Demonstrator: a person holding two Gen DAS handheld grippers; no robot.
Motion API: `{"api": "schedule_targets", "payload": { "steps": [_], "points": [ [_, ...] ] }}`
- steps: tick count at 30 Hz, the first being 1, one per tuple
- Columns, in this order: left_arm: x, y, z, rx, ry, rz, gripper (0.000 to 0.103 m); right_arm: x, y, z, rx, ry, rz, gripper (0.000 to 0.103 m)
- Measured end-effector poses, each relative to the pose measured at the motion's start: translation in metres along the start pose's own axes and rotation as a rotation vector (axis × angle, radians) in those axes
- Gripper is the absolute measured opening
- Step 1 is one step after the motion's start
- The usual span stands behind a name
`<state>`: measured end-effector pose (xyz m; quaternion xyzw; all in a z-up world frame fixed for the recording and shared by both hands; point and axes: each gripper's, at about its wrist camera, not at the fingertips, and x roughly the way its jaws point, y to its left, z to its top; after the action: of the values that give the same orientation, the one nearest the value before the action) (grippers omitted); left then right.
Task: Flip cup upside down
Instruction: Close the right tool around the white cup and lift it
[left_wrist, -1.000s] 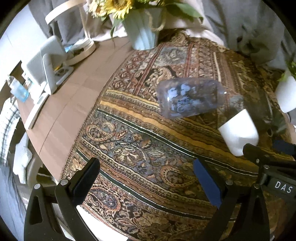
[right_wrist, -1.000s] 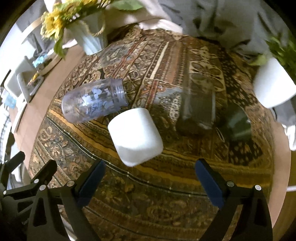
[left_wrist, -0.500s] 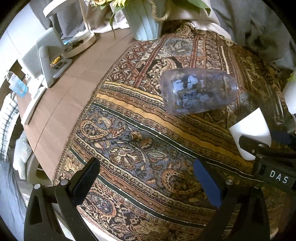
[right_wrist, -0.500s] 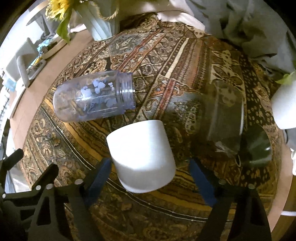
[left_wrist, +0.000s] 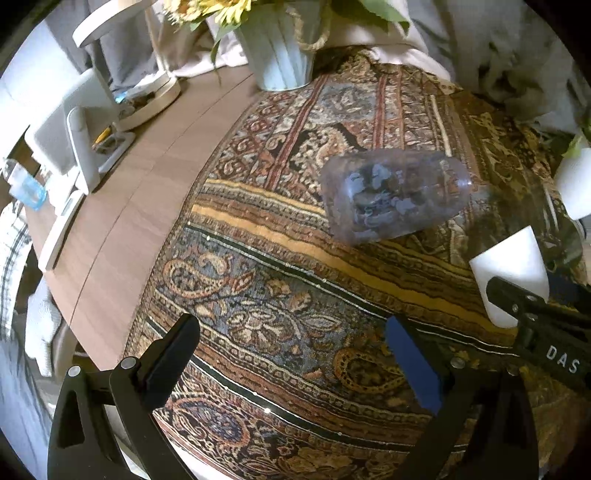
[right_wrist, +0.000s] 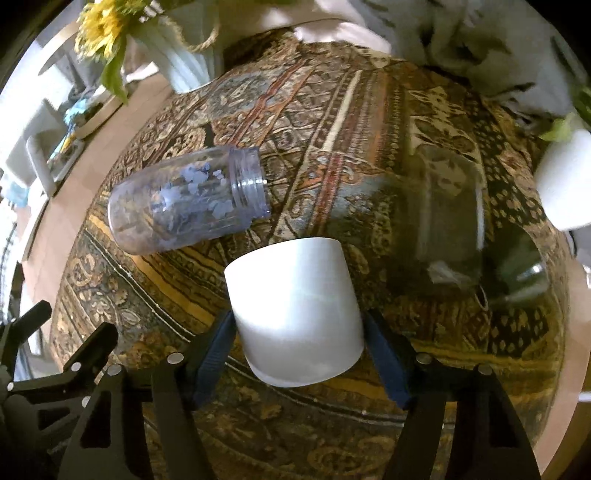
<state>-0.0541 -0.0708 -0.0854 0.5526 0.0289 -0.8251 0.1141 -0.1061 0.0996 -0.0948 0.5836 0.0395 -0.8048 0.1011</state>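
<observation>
Right gripper (right_wrist: 299, 343) has its jaws clamped on the white cup (right_wrist: 295, 314) at bottom centre, while the left gripper (left_wrist: 291, 354) sits wide open over the rug (left_wrist: 280, 280), lower frame.

left wrist: high, looks down-forward over rug (left_wrist: 280, 280) | right wrist: close on white cup (right_wrist: 295, 310) | shared: jar (left_wrist: 391, 195), cup

My right gripper (right_wrist: 297, 354) has its 2 blue fingers (right_wrist: 214, 350) against either side of the white cup (right_wrist: 295, 314), which lies on its side on the patterned cloth (right_wrist: 332, 129). A clear jar (right_wrist: 188, 199) with pale blue flowers lies on its side just behind the cup to the left. A clear glass (right_wrist: 448, 206) lies to the right. My left gripper (right_wrist: 55, 350) shows at the lower left edge.
</observation>
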Motion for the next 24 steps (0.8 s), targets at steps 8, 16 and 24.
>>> {"api": "schedule_targets", "payload": {
  "steps": [8,16,24],
  "points": [
    [-0.021,-0.001,0.011,0.082,-0.060,-0.063,0.103,-0.033,-0.010,-0.025,0.169,-0.030,-0.034,0.071],
    [-0.031,-0.004,0.009,0.189,-0.076,-0.115,0.103,-0.046,-0.014,-0.058,0.344,-0.032,-0.070,0.071],
    [-0.031,-0.003,0.003,0.266,-0.079,-0.116,0.103,-0.034,-0.009,-0.086,0.459,0.001,-0.071,0.071]
  ]
}}
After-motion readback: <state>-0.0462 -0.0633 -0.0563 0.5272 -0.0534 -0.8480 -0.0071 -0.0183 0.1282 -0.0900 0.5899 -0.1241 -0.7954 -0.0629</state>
